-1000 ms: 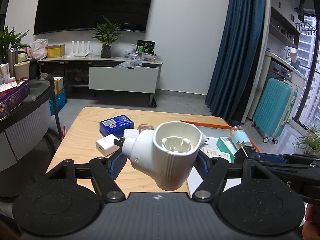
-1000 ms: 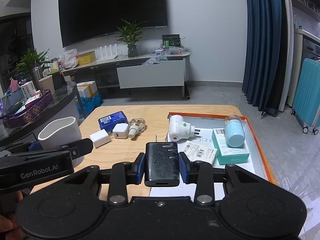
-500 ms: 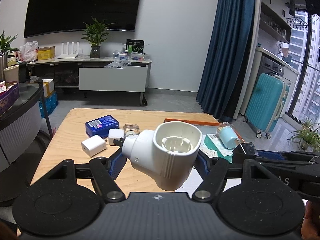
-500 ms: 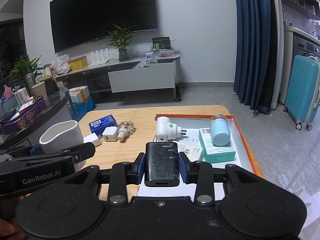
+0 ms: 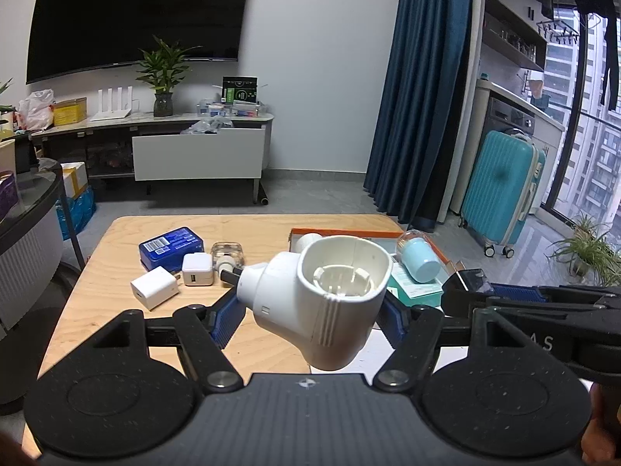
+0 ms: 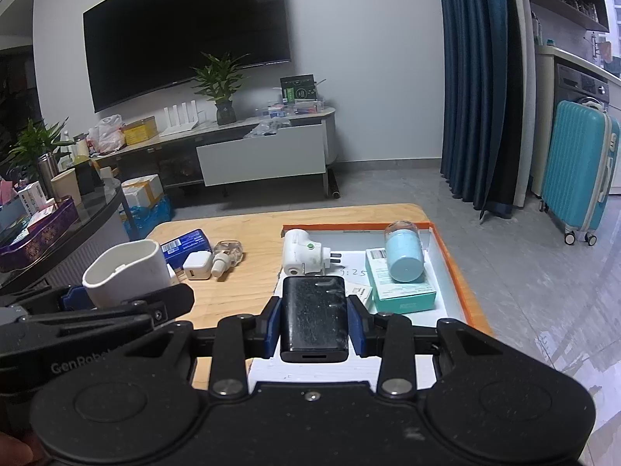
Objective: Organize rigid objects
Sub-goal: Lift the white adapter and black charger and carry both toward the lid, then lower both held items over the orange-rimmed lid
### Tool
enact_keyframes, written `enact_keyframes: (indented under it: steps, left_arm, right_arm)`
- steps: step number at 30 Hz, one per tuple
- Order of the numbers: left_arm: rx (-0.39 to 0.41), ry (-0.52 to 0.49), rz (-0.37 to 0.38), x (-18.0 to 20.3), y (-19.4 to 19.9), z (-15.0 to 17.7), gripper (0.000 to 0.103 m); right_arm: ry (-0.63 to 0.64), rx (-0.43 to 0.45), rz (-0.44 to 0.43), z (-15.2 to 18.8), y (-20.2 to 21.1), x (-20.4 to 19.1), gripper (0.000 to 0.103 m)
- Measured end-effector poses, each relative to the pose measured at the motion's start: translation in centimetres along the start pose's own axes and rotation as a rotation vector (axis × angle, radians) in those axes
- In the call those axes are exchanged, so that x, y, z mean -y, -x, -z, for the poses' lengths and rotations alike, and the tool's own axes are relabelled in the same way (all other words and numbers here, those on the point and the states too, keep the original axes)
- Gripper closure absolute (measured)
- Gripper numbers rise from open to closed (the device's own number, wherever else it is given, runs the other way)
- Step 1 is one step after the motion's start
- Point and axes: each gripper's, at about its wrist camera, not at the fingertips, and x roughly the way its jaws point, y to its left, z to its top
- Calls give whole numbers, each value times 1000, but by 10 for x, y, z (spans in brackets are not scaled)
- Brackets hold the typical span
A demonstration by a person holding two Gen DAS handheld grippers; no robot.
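My left gripper (image 5: 310, 310) is shut on a white plug-in holder (image 5: 322, 303), held above the wooden table (image 5: 108, 303); it also shows in the right wrist view (image 6: 124, 268). My right gripper (image 6: 314, 320) is shut on a black charger (image 6: 314, 314), held over the near end of the orange-rimmed tray (image 6: 458, 272). In the tray lie a white plug adapter (image 6: 300, 252), a light blue jar (image 6: 403, 252) on a teal box (image 6: 399, 291), and a paper slip. On the table left of the tray lie a blue box (image 5: 170, 246), two white charger cubes (image 5: 155, 287) and a clear refill bottle (image 5: 229, 254).
A round dark side table (image 6: 58, 225) with boxes stands at the left. A TV cabinet (image 6: 260, 155) stands along the far wall. A teal suitcase (image 6: 578, 186) and blue curtain (image 6: 481, 85) are at the right.
Both grippers have shifted right and a little forward with their loads; the tray now sits more centred under the right gripper. Both grips are unchanged.
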Motion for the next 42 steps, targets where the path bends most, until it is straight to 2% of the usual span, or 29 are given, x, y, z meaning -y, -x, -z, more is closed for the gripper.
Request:
enact_keyframes:
  steps: [14,42]
  left_arm:
    - [-9,-23,25,14,-9,-1,31]
    - [-60,-27,60,16,-31,-3,31]
  right_arm:
    - [-25,-3,21,1,-2,13,60]
    - [-52,-51,69,4,-26,30,60]
